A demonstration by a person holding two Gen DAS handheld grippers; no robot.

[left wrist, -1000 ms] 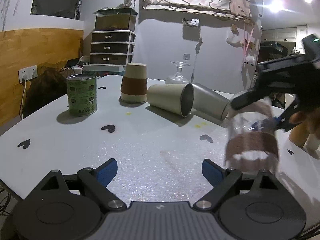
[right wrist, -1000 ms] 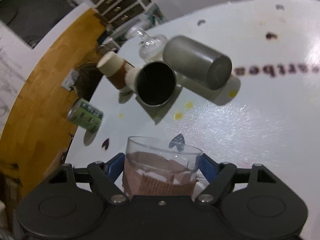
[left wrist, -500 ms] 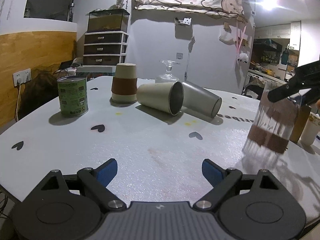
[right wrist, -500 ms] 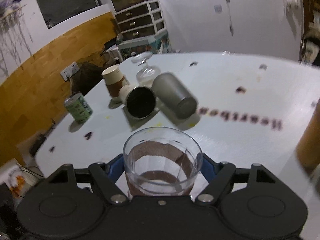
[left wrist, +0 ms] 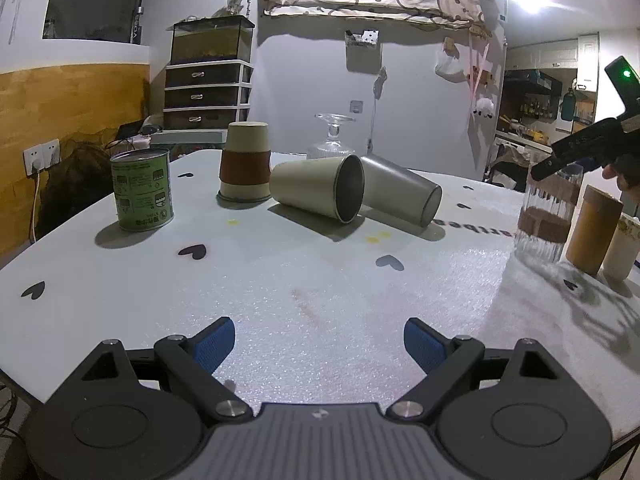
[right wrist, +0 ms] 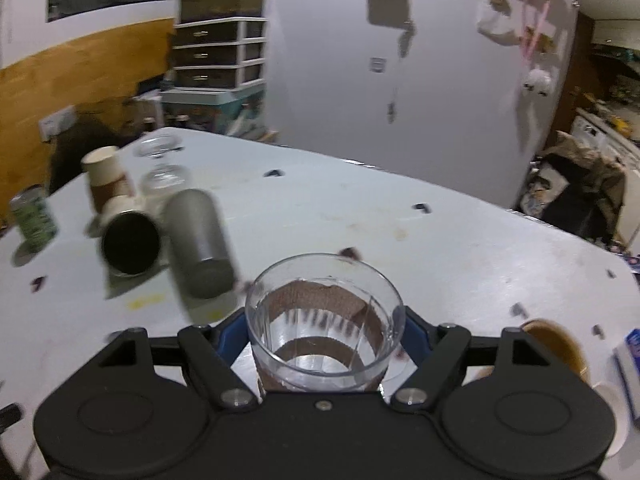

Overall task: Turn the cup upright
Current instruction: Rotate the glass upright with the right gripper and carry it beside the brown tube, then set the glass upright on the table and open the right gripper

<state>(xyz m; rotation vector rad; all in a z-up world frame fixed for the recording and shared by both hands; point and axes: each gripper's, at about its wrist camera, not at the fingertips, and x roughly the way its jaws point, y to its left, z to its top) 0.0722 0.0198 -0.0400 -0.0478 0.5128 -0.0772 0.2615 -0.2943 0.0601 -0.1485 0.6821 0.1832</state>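
Observation:
A clear ribbed glass cup with a brown band (right wrist: 324, 320) stands mouth up between the blue pads of my right gripper (right wrist: 325, 334), which is shut on it. In the left wrist view the same cup (left wrist: 546, 216) stands upright at the table's right side, its base at or just above the surface, with the right gripper on its upper part. My left gripper (left wrist: 319, 342) is open and empty, low over the near edge of the white table (left wrist: 320, 272).
A cream cup (left wrist: 318, 188) and a grey cup (left wrist: 400, 196) lie on their sides mid-table. An upside-down paper cup (left wrist: 245, 162), a green can (left wrist: 142, 190) and an inverted glass dish (left wrist: 332, 142) stand behind. A wooden cylinder (left wrist: 592, 230) and a white cup (left wrist: 622, 248) stand next to the glass cup.
My right gripper has turned the glass cup from tilted to upright and carried it right and down to the table beside the wooden cylinder. My left gripper has stayed open.

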